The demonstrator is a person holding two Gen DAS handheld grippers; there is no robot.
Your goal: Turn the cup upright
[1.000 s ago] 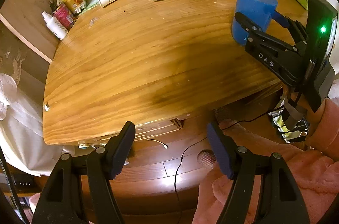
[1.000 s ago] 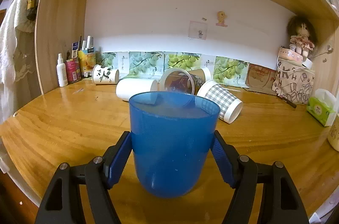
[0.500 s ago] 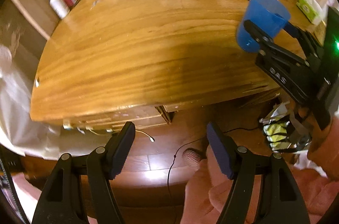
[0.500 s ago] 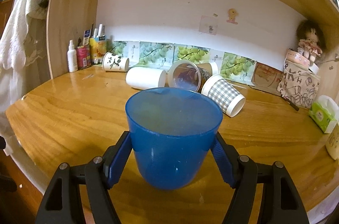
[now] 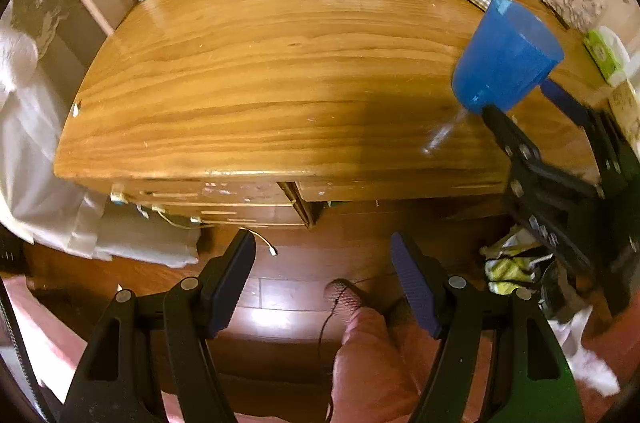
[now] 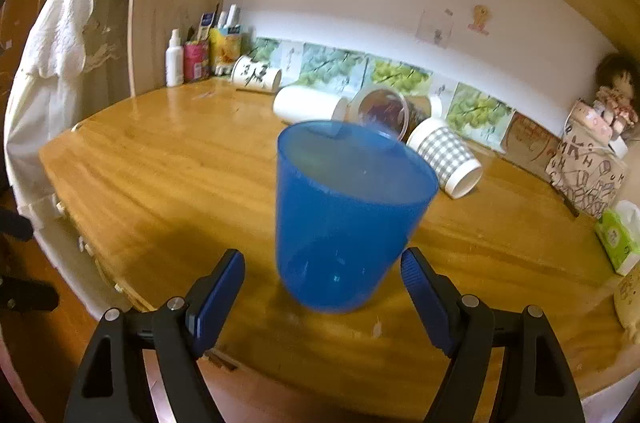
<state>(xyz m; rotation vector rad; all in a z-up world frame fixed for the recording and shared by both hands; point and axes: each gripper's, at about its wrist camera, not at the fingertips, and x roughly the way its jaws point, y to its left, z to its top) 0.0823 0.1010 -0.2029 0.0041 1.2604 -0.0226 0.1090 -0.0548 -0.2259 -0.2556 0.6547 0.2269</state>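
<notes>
A blue plastic cup [image 6: 344, 215] stands upright, mouth up, on the wooden table [image 6: 160, 175] near its front edge. My right gripper [image 6: 322, 295] is open, its pads drawn back just short of the cup's base, apart from it. In the left wrist view the cup [image 5: 506, 59] stands at the right, with the right gripper [image 5: 524, 111] behind it. My left gripper [image 5: 322, 283] is open and empty, held over the floor in front of the table.
Along the back wall lie a panda cup [image 6: 256, 73], a white cup [image 6: 308, 105], a clear cup [image 6: 386, 111] and a checked cup [image 6: 448, 159], all on their sides. Bottles [image 6: 192, 57] stand back left. A patterned bag [image 6: 588, 171] and tissue pack [image 6: 618, 237] sit right.
My right gripper has opened, let go of the blue cup and pulled back from it. My left gripper has drawn back further from the table.
</notes>
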